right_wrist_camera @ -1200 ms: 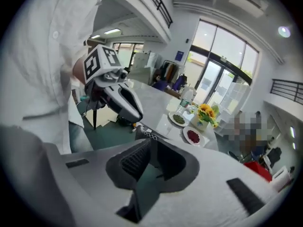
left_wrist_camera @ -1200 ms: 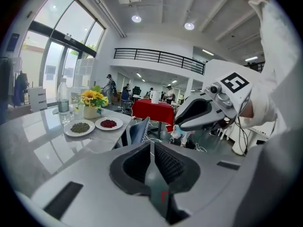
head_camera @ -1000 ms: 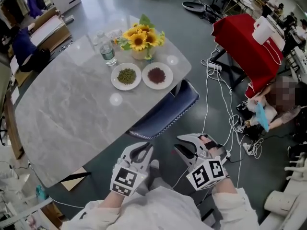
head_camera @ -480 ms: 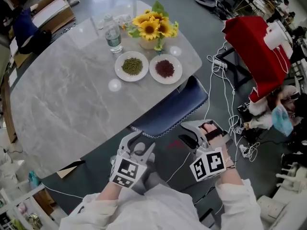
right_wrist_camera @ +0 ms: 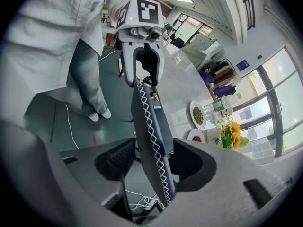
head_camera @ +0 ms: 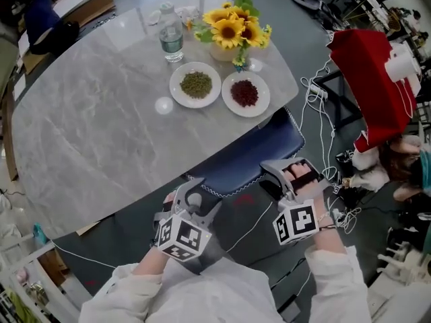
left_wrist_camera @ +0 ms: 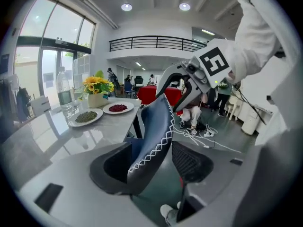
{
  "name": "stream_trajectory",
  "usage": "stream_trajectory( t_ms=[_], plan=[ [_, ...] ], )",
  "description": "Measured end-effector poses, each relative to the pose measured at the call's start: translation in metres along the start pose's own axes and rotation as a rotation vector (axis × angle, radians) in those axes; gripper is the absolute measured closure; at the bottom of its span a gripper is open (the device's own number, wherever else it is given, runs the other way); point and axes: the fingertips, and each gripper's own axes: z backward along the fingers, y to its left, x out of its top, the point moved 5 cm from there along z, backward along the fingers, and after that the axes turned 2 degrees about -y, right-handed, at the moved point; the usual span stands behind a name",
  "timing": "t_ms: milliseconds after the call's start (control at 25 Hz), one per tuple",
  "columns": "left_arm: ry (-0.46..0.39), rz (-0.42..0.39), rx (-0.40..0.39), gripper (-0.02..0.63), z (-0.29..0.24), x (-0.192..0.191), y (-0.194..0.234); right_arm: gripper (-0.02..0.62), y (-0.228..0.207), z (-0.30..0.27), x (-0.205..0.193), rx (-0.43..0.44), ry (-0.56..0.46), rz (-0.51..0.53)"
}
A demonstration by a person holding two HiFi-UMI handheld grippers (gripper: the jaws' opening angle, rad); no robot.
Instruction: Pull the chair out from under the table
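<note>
The chair's dark blue backrest (head_camera: 249,157), edged with white cross-stitching, stands tucked against the grey marble table (head_camera: 101,126). My left gripper (head_camera: 195,197) straddles the backrest's near-left end of the top edge. Its jaws are opening, and the backrest (left_wrist_camera: 154,136) runs between them in the left gripper view (left_wrist_camera: 151,167), resting against one jaw with a gap to the other. My right gripper (head_camera: 289,173) straddles the right end. Its jaws are opening too, and the backrest (right_wrist_camera: 151,141) passes between them (right_wrist_camera: 149,162) without being pinched. The seat is hidden under the table.
On the table stand a plate of green beans (head_camera: 196,85), a plate of red beans (head_camera: 245,93), a sunflower vase (head_camera: 232,32) and a water bottle (head_camera: 171,36). White cables (head_camera: 323,133) trail over the floor at right beside a red-draped stand (head_camera: 370,79).
Both grippers came forward and down from in front of my body onto the backrest's top edge. Their jaws went from nearly shut to wide apart around it.
</note>
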Motion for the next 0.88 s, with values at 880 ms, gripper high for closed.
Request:
stream_trajectory(
  t_ms=[880],
  plan=[
    [0.083, -0.148, -0.046, 0.37, -0.035, -0.019, 0.001, 0.457, 0.001, -0.034, -0.006, 0.03, 0.005, 0.141]
  ],
)
